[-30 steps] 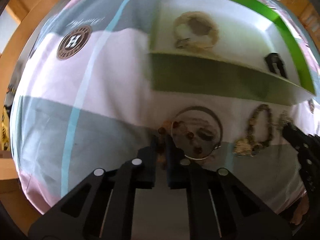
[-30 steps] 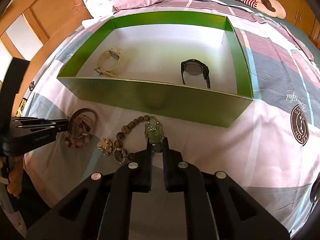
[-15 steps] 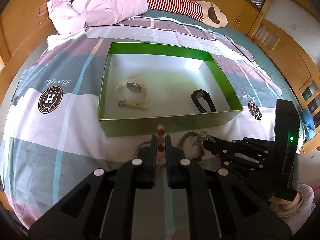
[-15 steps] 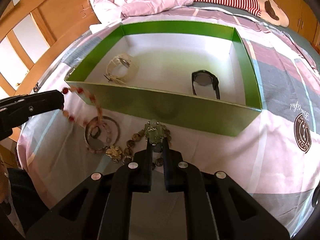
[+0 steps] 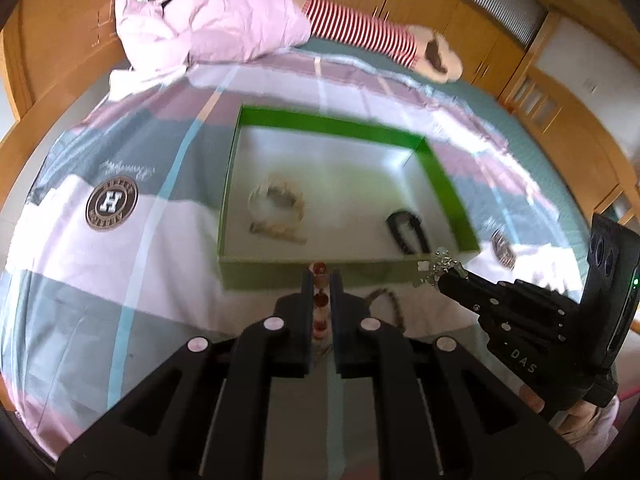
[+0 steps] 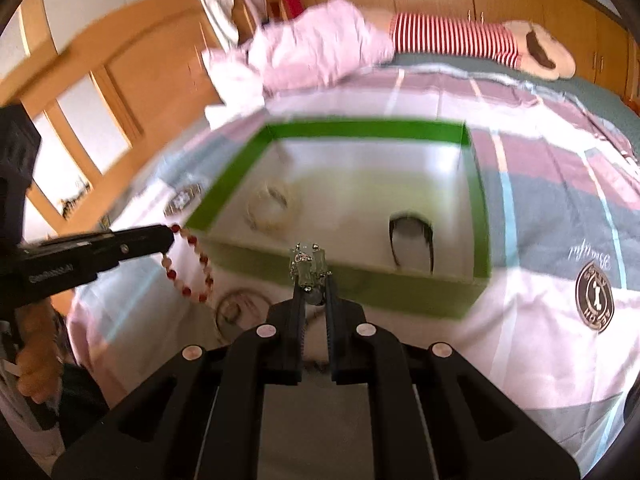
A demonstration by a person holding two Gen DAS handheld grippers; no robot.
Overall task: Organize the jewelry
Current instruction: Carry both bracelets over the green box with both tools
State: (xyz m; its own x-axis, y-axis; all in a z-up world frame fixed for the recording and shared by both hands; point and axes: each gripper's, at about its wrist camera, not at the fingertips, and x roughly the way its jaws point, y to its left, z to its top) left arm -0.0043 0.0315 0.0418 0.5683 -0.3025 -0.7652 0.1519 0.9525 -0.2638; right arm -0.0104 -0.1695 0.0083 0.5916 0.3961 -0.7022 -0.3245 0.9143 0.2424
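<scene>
My left gripper (image 5: 321, 276) is shut on a red-and-white bead bracelet (image 5: 321, 300), which hangs in a loop from its tip in the right wrist view (image 6: 192, 276). My right gripper (image 6: 313, 282) is shut on the green stone pendant (image 6: 307, 266) of a brown bead necklace (image 5: 390, 300), whose beads trail down to the bed. Both grippers hover just in front of the near wall of a green box (image 5: 332, 124) (image 6: 360, 128). Inside lie a white watch (image 5: 278, 208) (image 6: 272, 210) and a black watch (image 5: 406, 228) (image 6: 412, 240).
A thin round bangle (image 6: 240, 308) lies on the patchwork bedspread (image 5: 120, 280) below the bracelet. A pink duvet (image 5: 216, 24) and a striped plush toy (image 5: 368, 36) lie at the bed's far end. Wooden headboard and cupboards surround the bed. A hand (image 6: 36, 364) holds the left gripper.
Both grippers have risen off the bedspread. The bead bracelet has come up off the bangle, and the pendant has lifted with its necklace trailing. Both views now look further across the bed.
</scene>
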